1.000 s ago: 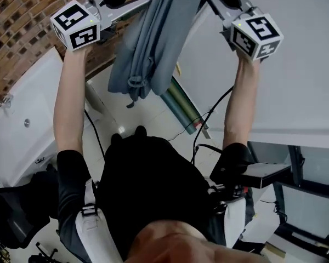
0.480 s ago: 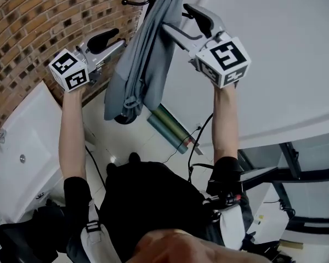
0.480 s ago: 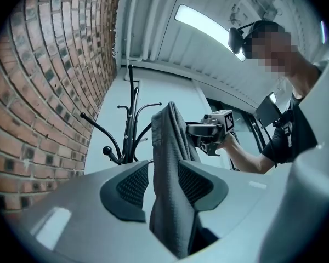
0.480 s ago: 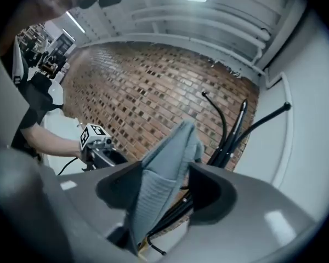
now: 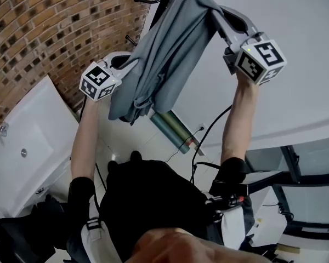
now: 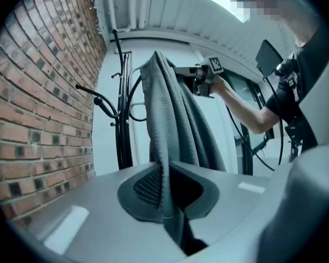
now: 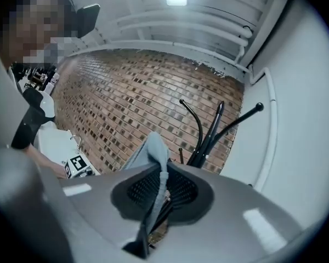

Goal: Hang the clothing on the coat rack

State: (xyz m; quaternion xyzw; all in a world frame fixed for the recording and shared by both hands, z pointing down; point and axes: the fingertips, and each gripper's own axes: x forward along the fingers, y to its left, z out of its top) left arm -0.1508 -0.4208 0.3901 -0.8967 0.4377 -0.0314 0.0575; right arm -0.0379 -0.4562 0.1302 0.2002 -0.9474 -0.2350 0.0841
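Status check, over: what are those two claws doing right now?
Left gripper, right gripper: jaws just closed, pinching grey garment. Garment up by coat rack. Nothing blocking.

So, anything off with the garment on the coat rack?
Nothing damaged. The grey garment hangs bunched and lopsided at the coat rack top, its bulk sagging toward the left gripper. That and the right gripper have just closed their jaws on its cloth.

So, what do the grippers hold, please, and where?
Both just closed on the grey fabric garment: left gripper on a lower fold, right gripper on its upper edge.
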